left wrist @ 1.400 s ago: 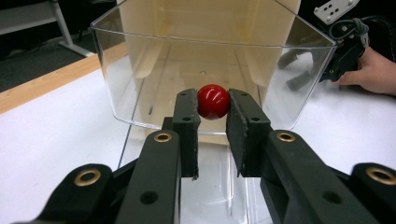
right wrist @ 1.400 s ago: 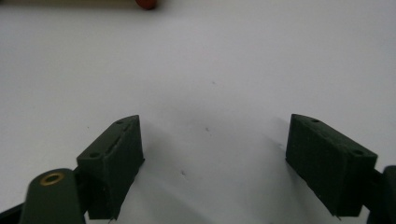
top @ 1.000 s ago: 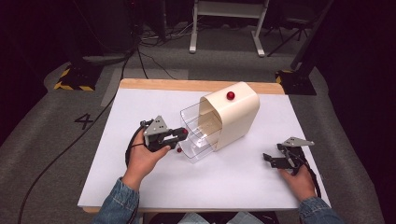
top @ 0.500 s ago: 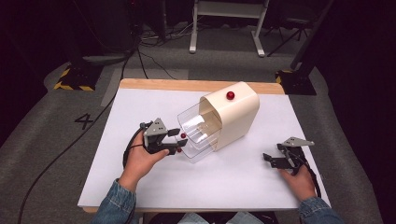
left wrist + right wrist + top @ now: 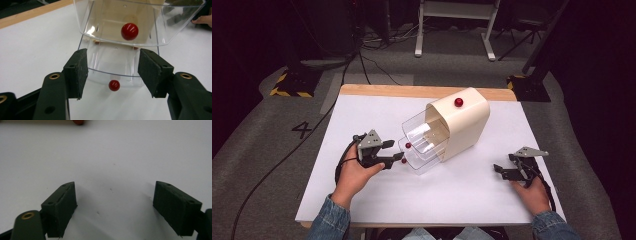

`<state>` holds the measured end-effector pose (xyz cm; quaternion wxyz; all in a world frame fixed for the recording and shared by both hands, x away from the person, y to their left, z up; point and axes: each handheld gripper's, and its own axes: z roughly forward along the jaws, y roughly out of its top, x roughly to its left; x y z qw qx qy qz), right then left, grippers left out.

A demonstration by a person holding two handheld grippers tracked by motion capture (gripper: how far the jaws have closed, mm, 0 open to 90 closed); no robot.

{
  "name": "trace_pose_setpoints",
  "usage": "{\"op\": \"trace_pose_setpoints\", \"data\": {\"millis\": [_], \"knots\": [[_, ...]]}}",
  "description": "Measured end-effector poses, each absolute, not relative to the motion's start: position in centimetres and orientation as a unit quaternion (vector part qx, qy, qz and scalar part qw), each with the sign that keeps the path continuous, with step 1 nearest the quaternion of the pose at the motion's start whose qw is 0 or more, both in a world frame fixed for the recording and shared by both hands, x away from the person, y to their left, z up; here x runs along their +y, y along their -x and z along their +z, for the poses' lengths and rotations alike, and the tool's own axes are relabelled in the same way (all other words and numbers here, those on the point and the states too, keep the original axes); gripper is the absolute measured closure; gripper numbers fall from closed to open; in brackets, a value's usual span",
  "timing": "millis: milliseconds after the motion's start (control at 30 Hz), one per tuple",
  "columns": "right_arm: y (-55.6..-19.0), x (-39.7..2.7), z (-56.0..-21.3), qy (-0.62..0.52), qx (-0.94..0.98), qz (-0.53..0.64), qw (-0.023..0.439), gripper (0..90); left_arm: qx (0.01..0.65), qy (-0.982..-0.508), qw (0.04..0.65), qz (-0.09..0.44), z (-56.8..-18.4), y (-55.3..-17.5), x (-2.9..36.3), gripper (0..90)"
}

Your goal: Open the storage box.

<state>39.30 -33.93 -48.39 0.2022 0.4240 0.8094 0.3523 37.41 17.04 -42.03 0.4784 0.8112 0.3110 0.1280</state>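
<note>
**Lower drawer pulled out, knob just released**

The white table (image 5: 362, 125) carries a cream drawer cabinet (image 5: 464, 127) set a little back of its middle, turned so its open face looks toward the near left corner, within easy reach of the left hand. Two clear drawers project from that face: the upper drawer (image 5: 130, 22) partly out, the lower drawer (image 5: 117, 62) drawn farther toward the near edge. The left gripper (image 5: 396, 152) sits in front of the lower drawer; its jaws have just been opening and now stand apart, with the small red knob (image 5: 114, 85) loose between them, touched by neither pad, apparently let go after the pull. The right gripper (image 5: 501, 171) rests near the near right corner, jaws spread wide over bare table, likely waiting.
</note>
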Motion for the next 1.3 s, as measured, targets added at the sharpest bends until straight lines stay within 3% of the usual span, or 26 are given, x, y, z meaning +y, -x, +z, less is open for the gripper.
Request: {"op": "trace_pose_setpoints", "data": {"millis": [433, 1000, 1300], "knots": [[-39.3, -33.9, -48.4, -0.424, 0.809, 0.352, 0.202, 19.2, 0.354, -0.816, 0.438, 0.132, -44.0, -37.4, 19.7, 36.3], [-39.3, -33.9, -48.4, -0.424, 0.810, 0.352, 0.202, 19.2, 0.417, -0.841, 0.316, 0.138, -47.3, -34.6, 25.2, 28.6], [-39.3, -33.9, -48.4, -0.424, 0.810, 0.352, 0.202, 19.2, 0.395, -0.842, 0.335, 0.148, -48.2, -34.0, 25.4, 18.7]]}}
